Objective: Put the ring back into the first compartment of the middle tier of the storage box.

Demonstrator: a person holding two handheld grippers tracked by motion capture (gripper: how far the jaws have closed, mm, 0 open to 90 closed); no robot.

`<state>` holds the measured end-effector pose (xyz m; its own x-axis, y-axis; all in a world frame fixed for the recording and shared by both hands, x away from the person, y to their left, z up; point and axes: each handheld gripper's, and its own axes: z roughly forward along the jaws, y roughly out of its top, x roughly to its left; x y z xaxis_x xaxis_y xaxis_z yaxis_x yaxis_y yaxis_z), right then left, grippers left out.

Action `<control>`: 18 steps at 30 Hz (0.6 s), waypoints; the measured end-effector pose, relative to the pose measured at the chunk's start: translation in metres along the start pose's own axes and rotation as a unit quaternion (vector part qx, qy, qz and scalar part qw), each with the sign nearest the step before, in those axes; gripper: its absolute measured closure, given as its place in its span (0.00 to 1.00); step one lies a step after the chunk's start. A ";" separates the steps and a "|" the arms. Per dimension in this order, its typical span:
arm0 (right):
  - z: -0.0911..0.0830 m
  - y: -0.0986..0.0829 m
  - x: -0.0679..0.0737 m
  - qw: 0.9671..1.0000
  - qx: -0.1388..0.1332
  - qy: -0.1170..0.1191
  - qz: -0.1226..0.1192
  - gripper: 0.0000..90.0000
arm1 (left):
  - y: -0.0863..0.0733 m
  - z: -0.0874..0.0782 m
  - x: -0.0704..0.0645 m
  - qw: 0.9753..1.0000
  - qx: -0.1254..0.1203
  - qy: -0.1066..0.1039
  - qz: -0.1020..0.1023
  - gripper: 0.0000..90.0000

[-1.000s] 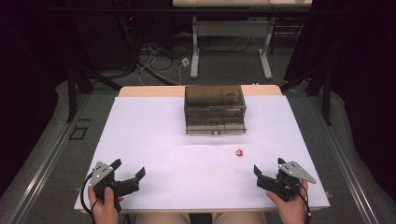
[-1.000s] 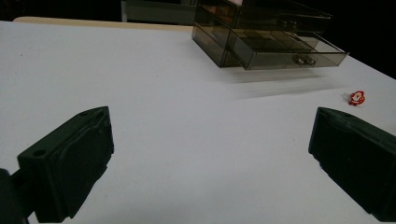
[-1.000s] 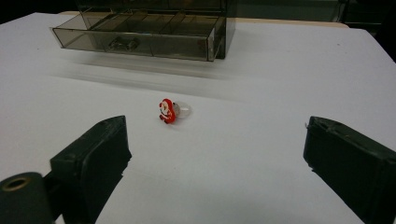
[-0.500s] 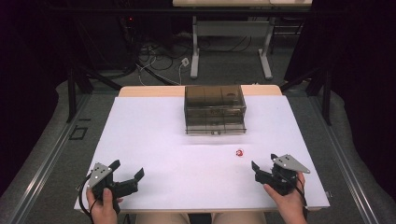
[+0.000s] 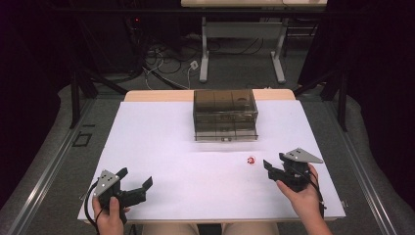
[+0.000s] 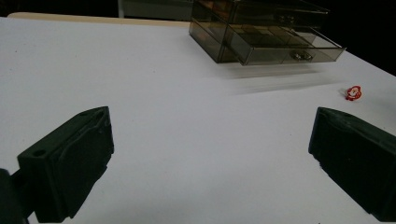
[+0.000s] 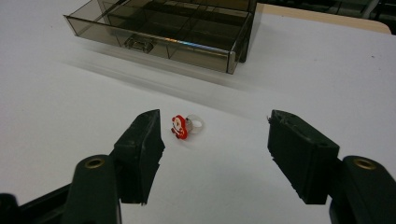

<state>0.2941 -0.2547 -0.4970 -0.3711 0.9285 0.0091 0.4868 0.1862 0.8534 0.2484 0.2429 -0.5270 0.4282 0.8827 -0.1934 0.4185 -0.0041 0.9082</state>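
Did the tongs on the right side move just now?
Yes. The right tongs moved forward and to the left across the white table, closer to the little red ring, which stayed put in front of the smoky drawer box.

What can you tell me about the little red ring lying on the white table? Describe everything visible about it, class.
The ring has a flat red-and-white figure, like a small Santa, fixed to a clear or silvery band. It looks like plastic. It lies on its side on the bare white table, in front of the smoky drawer box and apart from it. Nothing but the table touches it. The right gripper, jaws open, sits just short of it; the ring lies nearer the jaw on the left of that gripper's view.
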 end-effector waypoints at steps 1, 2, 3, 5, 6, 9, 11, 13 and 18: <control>0.001 0.002 0.000 1.000 0.003 0.004 0.000 0.40 | 0.000 0.000 0.000 1.000 0.001 0.000 0.001 0.00; 0.001 0.002 0.000 1.000 0.003 0.004 0.000 0.40 | 0.000 0.000 0.000 1.000 0.001 0.000 0.001 0.00; 0.003 0.007 0.000 1.000 0.008 0.009 -0.005 0.41 | 0.000 0.000 0.000 1.000 0.002 0.000 0.001 0.00; 0.004 0.011 0.000 1.000 0.019 0.015 -0.004 0.41 | -0.001 0.001 0.000 1.000 -0.001 0.001 0.000 0.00; 0.006 0.013 0.000 1.000 0.023 0.017 -0.005 0.41 | -0.001 0.001 0.000 1.000 -0.001 0.001 -0.002 0.00; 0.008 0.017 0.001 0.999 0.036 0.030 -0.003 0.41 | -0.001 0.001 0.000 1.000 0.001 0.000 -0.002 0.00; 0.011 0.020 0.000 0.999 0.041 0.035 -0.006 0.40 | -0.001 0.001 0.000 1.000 0.001 0.000 -0.002 0.00; 0.013 0.022 0.001 0.998 0.041 0.044 -0.011 0.40 | -0.001 0.001 0.000 1.000 0.002 0.000 -0.002 0.00; 0.017 0.030 0.004 0.997 0.047 0.061 -0.029 0.38 | -0.001 0.001 0.000 1.000 0.003 0.000 -0.003 0.00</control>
<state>0.3202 -0.2396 -0.4799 -0.4912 0.8706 0.0300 0.5323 0.2727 0.8014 0.2489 0.2428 -0.5287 0.4260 0.8825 -0.1993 0.4268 -0.0018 0.9043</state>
